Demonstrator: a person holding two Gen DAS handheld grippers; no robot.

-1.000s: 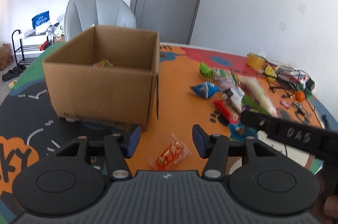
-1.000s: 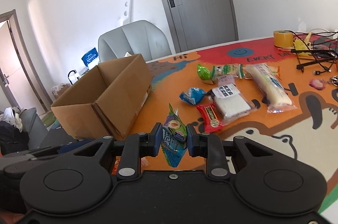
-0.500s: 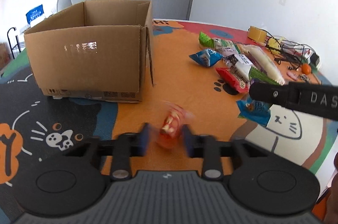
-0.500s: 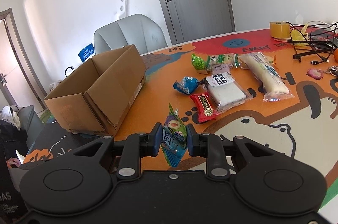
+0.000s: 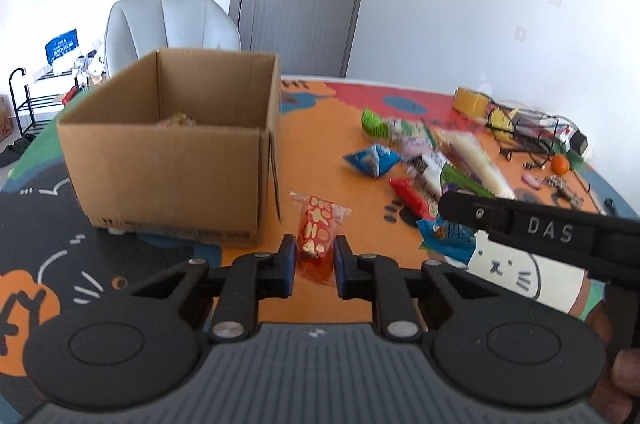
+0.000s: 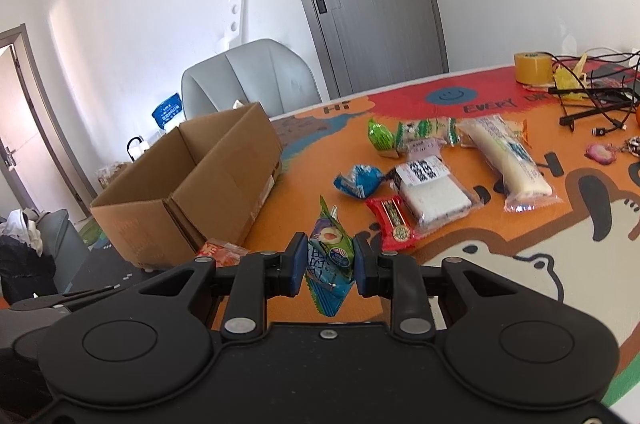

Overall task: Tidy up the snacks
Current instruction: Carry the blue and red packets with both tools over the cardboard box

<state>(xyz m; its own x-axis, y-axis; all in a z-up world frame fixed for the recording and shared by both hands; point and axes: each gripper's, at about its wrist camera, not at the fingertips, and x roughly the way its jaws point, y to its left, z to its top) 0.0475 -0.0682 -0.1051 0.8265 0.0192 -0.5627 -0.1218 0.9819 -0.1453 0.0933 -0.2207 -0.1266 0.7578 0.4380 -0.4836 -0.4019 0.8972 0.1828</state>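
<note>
Now each gripper holds one snack near the brown box.

The left gripper (image 5: 314,260) is squeezed shut on a red snack packet (image 5: 318,238) with gold marks, lifted off the mat; the cardboard box (image 5: 168,160) sits at about 10 o'clock from it, open on top, with something yellow inside; the right gripper (image 6: 330,262) is pinched tight on a green and blue snack packet (image 6: 330,264) that hangs between its blue pads; a heap of other snacks (image 6: 424,180) lies on the orange mat (image 6: 312,200) at about 1 o'clock from it; the box is at its 10 o'clock; a yellow tape roll (image 6: 534,68) stands far back at 2 o'clock.
</note>
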